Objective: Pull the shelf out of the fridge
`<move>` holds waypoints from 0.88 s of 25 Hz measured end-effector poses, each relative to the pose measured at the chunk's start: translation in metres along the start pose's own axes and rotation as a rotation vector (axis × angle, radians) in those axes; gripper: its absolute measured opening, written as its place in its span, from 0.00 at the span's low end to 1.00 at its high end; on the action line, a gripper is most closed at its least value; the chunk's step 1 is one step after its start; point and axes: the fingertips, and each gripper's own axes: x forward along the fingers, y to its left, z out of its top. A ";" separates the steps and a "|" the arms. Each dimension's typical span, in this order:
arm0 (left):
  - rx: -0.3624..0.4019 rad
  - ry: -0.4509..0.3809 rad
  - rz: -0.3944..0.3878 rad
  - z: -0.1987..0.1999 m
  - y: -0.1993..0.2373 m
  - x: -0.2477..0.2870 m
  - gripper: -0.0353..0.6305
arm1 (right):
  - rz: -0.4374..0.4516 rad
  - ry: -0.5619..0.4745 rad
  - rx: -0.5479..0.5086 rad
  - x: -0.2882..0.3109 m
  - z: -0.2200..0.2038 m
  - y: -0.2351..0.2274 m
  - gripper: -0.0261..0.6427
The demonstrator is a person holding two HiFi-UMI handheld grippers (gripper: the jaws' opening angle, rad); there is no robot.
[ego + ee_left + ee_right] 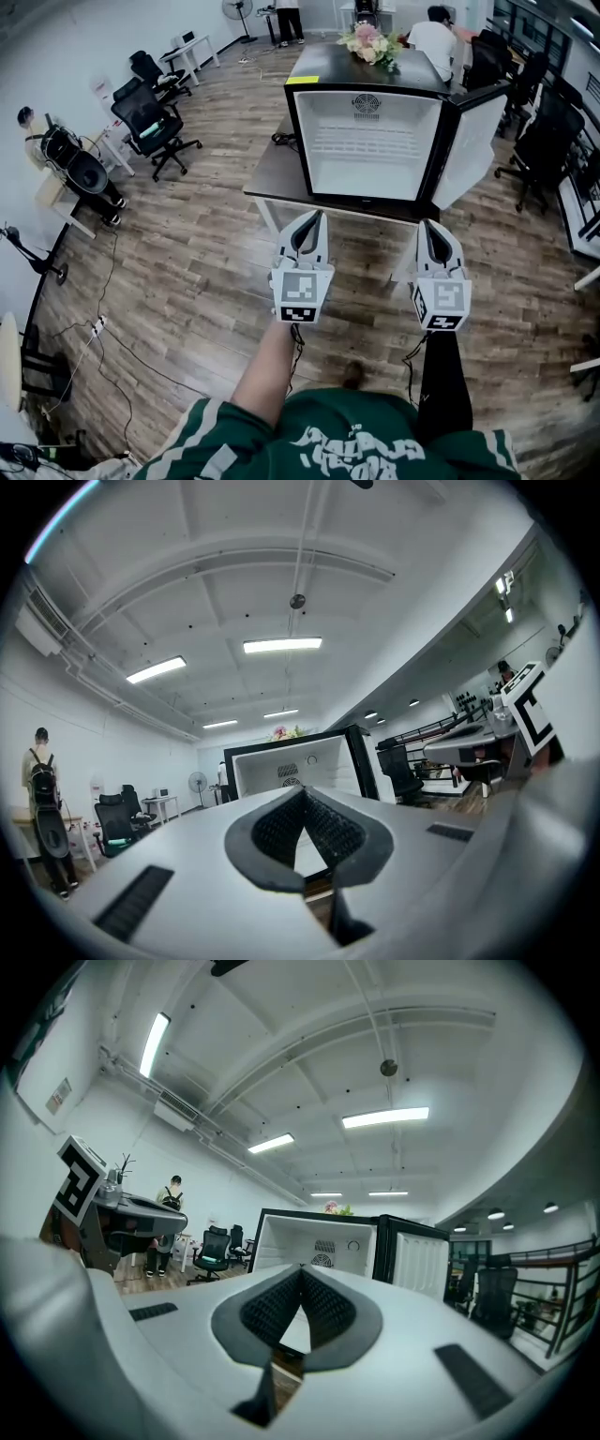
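Observation:
A small black fridge (pixel 366 131) stands on a dark table (pixel 270 176) ahead of me, with its door (pixel 472 145) swung open to the right. Inside the white interior a pale wire shelf (pixel 367 142) lies across the middle. Both grippers hover side by side in front of the table, short of the fridge and touching nothing. My left gripper (pixel 314 217) is shut and empty, and its tips point at the fridge (pixel 291 766). My right gripper (pixel 429 227) is also shut and empty, facing the fridge (pixel 319 1241) and its door (pixel 419 1262).
Flowers (pixel 372 42) sit on top of the fridge, with a seated person (pixel 436 37) behind it. Office chairs (pixel 150 122) stand at the left and more chairs (pixel 544 141) at the right. Cables (pixel 103 323) trail across the wooden floor at the left.

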 end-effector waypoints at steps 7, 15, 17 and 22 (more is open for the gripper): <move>0.014 0.005 0.003 -0.003 0.009 0.036 0.07 | 0.022 0.001 0.031 0.044 -0.008 -0.015 0.05; 0.019 0.033 -0.015 -0.031 0.043 0.085 0.08 | 0.023 0.018 0.043 0.104 -0.022 -0.010 0.05; 0.012 0.040 -0.027 -0.040 0.054 0.102 0.07 | 0.010 0.026 0.041 0.123 -0.025 -0.011 0.05; -0.005 0.048 -0.075 -0.058 0.082 0.143 0.07 | -0.025 0.050 0.037 0.171 -0.028 -0.004 0.05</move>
